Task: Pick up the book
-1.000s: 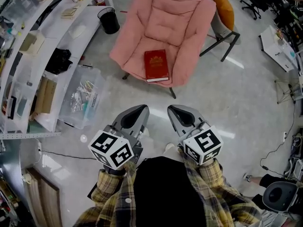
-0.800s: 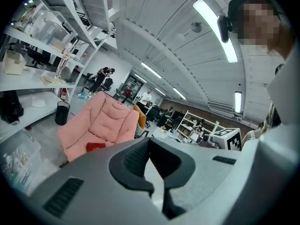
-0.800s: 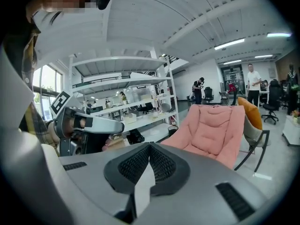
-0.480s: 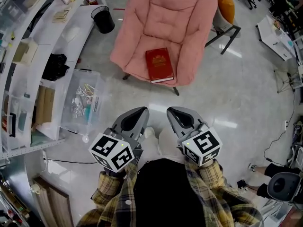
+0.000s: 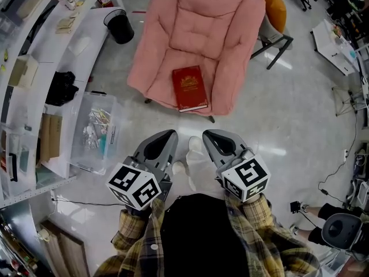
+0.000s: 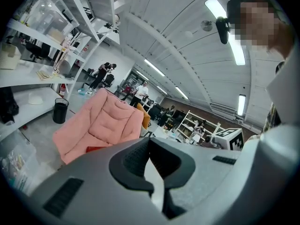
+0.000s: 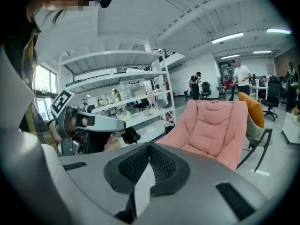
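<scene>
Two closed tools, nothing gripped. Far left: white shelving (image 5: 31,105), clear storage bin (image 5: 95,130) just beside it, black waste bin (image 5: 119,26) farther off. Near, left of centre: left gripper (image 5: 163,140), jaws together, empty. Centre, far: red book (image 5: 189,88) flat on front of pink chair (image 5: 199,30) seat, well apart from both grippers. Near, right of centre: right gripper (image 5: 218,141), jaws together, empty. Far right: orange chair (image 5: 272,6).

the book's (image 5: 189,88) cover print is too small to read.
</scene>
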### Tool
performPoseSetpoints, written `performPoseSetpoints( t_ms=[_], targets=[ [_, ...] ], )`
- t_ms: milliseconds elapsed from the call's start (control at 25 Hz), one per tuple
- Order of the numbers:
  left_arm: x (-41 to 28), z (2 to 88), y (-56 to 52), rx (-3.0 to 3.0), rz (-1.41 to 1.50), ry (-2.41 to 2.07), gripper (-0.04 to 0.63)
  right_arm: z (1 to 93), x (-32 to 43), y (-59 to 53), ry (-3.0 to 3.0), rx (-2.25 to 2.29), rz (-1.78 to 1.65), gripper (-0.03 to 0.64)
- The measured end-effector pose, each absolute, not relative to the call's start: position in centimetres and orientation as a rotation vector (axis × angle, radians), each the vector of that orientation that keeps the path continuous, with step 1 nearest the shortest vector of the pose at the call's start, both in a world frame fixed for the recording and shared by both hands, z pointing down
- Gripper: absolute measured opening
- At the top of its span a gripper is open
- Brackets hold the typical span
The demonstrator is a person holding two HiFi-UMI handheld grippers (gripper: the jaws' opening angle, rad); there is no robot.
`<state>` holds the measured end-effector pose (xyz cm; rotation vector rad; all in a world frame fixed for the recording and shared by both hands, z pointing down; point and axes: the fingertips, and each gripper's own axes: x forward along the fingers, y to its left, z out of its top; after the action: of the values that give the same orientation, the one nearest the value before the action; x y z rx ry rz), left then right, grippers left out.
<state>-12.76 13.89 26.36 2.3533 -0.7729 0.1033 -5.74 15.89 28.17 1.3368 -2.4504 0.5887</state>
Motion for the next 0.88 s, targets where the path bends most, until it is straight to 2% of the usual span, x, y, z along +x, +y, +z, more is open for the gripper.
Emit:
performPoseSetpoints(
  t_ms=[440, 880],
  targets=[
    [-7.4, 24.7, 5.9, 2.372, 0.046, -0.828, 0.003, 27.0, 0.0, 8.4, -2.493, 1.303, 0.541, 0.018],
    [-5.8, 24.7, 3.4, 2.356, 0.039, -0.895, 0.003, 27.3, 2.5, 6.1, -2.528, 1.26, 0.548, 0.018]
  ],
)
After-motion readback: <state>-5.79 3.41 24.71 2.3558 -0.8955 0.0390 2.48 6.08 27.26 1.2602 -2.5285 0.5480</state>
